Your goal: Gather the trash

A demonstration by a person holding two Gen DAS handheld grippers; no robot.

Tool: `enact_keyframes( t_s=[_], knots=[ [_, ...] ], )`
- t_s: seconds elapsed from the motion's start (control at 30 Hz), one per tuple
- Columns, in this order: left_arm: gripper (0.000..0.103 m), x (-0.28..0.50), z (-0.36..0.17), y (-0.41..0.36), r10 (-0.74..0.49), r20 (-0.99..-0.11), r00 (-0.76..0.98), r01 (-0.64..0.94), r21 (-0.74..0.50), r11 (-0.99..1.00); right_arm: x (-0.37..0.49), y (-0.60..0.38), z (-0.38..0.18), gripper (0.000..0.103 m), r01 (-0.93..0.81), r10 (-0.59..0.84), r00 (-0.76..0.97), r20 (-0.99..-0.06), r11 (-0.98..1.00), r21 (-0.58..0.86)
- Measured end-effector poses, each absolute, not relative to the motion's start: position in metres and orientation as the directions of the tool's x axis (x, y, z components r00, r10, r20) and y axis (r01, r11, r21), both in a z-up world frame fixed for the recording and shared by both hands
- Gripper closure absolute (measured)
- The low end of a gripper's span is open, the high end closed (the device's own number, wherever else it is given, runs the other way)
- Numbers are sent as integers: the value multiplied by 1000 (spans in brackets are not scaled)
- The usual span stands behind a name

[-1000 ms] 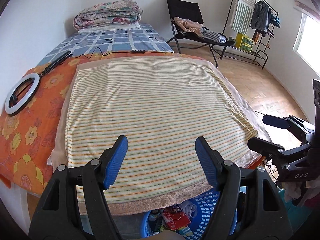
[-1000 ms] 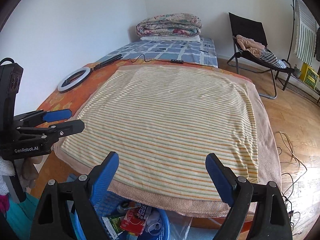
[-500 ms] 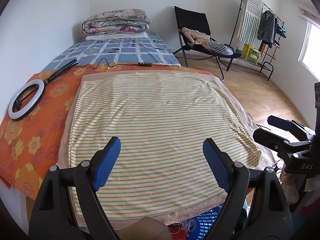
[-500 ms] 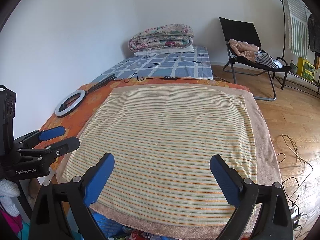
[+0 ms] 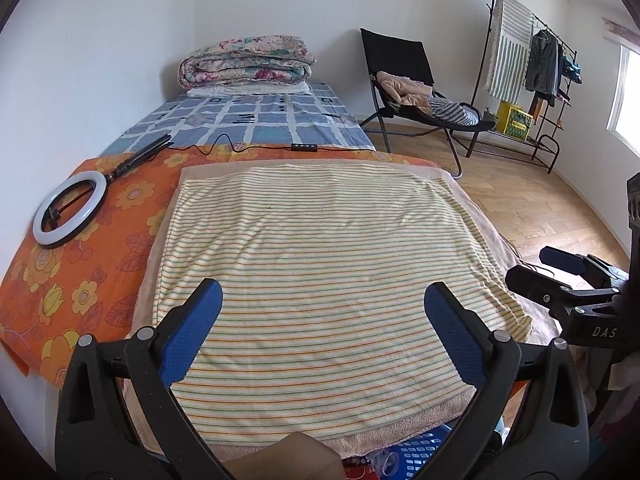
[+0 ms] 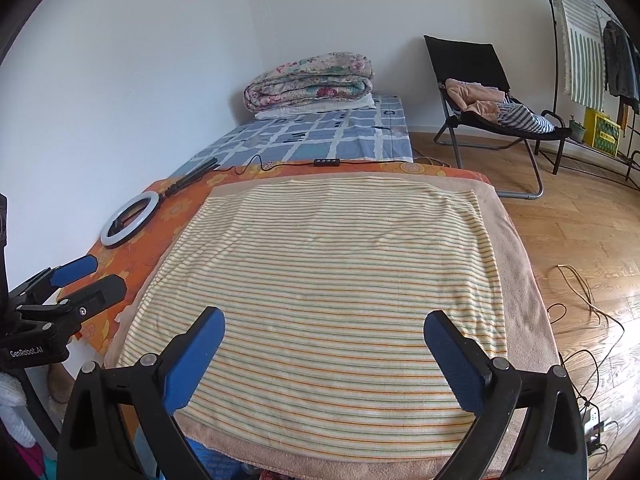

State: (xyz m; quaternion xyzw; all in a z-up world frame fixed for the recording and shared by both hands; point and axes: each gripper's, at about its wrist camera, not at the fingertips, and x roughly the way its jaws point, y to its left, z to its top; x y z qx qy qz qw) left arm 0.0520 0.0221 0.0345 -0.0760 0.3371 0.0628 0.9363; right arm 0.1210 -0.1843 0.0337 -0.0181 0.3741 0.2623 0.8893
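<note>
bright, even daylight, both views sharp
light enters from the window [image 5: 630,96] at right; glare on the wood floor [image 6: 624,300]; fisheye bends edges, corners dark
</note>
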Motion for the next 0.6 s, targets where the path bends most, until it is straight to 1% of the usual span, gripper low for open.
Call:
enact_keyframes(
  t_s=[0.3, 0.6],
  knots=[
    [0, 52, 25, 18, 31, -672, 740, -147, -117, 982, 121, -182, 28, 0, -475, 442, 578, -686, 866, 157],
    [0, 52, 21, 17, 17, -681, 732, -147, -133, 980, 123, -183, 24, 0, -465, 444, 566, -695, 868, 176]
  ],
)
